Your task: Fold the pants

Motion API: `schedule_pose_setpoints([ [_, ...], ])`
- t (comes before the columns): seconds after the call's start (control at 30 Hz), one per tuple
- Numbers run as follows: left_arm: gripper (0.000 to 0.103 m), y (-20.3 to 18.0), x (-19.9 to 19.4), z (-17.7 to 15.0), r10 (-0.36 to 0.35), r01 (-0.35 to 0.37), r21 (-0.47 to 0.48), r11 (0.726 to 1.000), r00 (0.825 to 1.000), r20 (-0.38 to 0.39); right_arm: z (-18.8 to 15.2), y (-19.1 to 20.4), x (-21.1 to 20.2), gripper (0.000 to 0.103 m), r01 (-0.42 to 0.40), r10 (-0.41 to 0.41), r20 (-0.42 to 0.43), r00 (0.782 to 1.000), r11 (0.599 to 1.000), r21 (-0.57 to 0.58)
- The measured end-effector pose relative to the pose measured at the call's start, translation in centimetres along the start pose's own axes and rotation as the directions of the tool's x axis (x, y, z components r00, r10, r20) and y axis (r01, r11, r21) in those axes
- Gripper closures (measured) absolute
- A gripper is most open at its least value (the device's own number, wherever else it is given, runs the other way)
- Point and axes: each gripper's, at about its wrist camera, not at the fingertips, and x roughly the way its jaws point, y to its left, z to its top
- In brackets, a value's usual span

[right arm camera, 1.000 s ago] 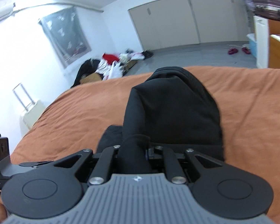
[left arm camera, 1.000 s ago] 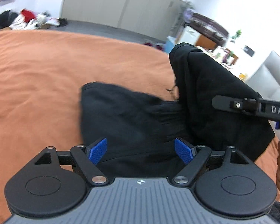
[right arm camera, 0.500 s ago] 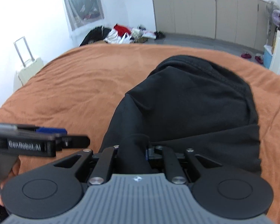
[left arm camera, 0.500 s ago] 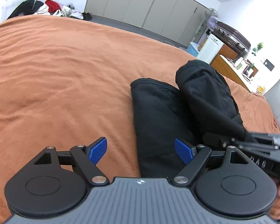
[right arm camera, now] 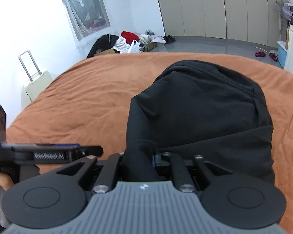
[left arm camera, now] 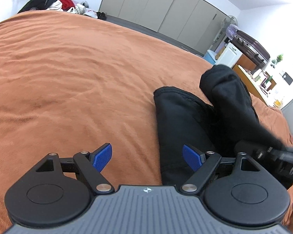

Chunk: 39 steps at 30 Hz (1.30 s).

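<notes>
Black pants (left arm camera: 187, 120) lie partly folded on the orange bedspread (left arm camera: 68, 68). My left gripper (left arm camera: 147, 159) is open and empty, low over the bed at the pants' left edge. My right gripper (right arm camera: 141, 160) is shut on a bunch of the pants' fabric (right arm camera: 201, 105) and holds one part lifted, draped away from the camera. In the left wrist view the right gripper (left arm camera: 273, 156) shows blurred at the right, with the raised fabric (left arm camera: 228, 89) above it. The left gripper (right arm camera: 48, 153) shows at the left of the right wrist view.
The orange bedspread (right arm camera: 91, 93) spreads wide to the left. Beyond the bed are a clothes pile (right arm camera: 127, 41), a pale suitcase (right arm camera: 36, 83), closet doors (right arm camera: 214, 11) and a white cabinet (left arm camera: 227, 55) with a fan.
The left gripper has swung left, so the pants now sit right of its fingers. The right gripper has carried the lifted fabric lower and forward, still shut on it.
</notes>
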Motion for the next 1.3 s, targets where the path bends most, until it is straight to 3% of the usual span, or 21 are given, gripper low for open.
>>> schedule_pose_setpoints([
  [0.13, 0.007, 0.6, 0.2, -0.1, 0.016, -0.016, -0.002, 1.0, 1.0, -0.005, -2.1, 1.2, 2.7, 0.095, -0.001, -0.003, -0.073, 0.997, 0.998, -0.064],
  [0.27, 0.007, 0.9, 0.4, -0.1, 0.028, -0.028, -0.006, 1.0, 1.0, -0.007, -3.9, 2.1, 4.8, 0.095, 0.034, -0.043, -0.069, 0.997, 0.991, -0.129],
  [0.47, 0.007, 0.9, 0.2, 0.4, 0.035, -0.035, -0.017, 0.999, 0.999, -0.001, -3.8, 3.6, 4.5, 0.095, 0.068, -0.069, -0.007, 0.998, 0.993, -0.093],
  [0.57, 0.007, 0.8, -0.6, 0.8, 0.052, -0.052, 0.002, 0.999, 0.999, 0.01, -2.5, 3.8, 3.8, 0.095, 0.048, -0.048, -0.008, 0.999, 0.998, -0.03],
  [0.73, 0.007, 1.1, -0.8, 1.1, 0.063, -0.063, -0.013, 0.998, 0.998, 0.009, -3.4, 3.1, 5.7, 0.094, 0.053, -0.056, -0.052, 0.997, 0.997, -0.052],
  [0.8, 0.007, 1.0, -0.5, 1.3, 0.06, -0.06, -0.024, 0.998, 0.998, -0.002, -4.1, 3.4, 5.8, 0.084, 0.046, -0.049, -0.022, 0.999, 0.995, -0.09],
  [0.83, 0.007, 1.0, -0.4, 1.5, 0.055, -0.055, -0.023, 0.998, 0.998, -0.008, -4.3, 3.6, 5.4, 0.068, 0.042, -0.042, -0.001, 0.999, 0.994, -0.1],
  [0.93, 0.007, 0.0, -0.4, 2.4, 0.05, -0.049, 0.005, 0.999, 0.999, -0.014, -4.8, 4.5, 3.8, 0.042, 0.016, -0.01, 0.05, 0.999, 0.994, -0.104],
  [1.07, 0.007, -1.3, -0.8, 4.5, 0.009, -0.009, 0.018, 1.0, 1.0, -0.001, -5.8, 6.4, -0.3, 0.041, 0.046, -0.018, 0.155, 0.988, 0.983, -0.18],
  [1.13, 0.007, -2.3, -0.5, 5.8, -0.055, 0.056, 0.029, 0.998, 0.998, -0.02, -6.3, 6.5, -2.9, 0.039, 0.054, -0.018, 0.2, 0.98, 0.983, -0.176],
  [1.23, 0.007, -4.0, 1.2, 7.5, -0.168, 0.172, 0.044, 0.984, 0.983, -0.076, -7.2, 4.9, -6.1, 0.04, 0.001, 0.018, 0.199, 0.98, 0.995, -0.095],
  [1.3, 0.007, -5.6, 3.0, 8.6, -0.175, 0.183, 0.077, 0.98, 0.979, -0.1, -7.8, 4.5, -6.8, 0.04, 0.012, 0.002, 0.173, 0.985, 0.997, -0.078],
])
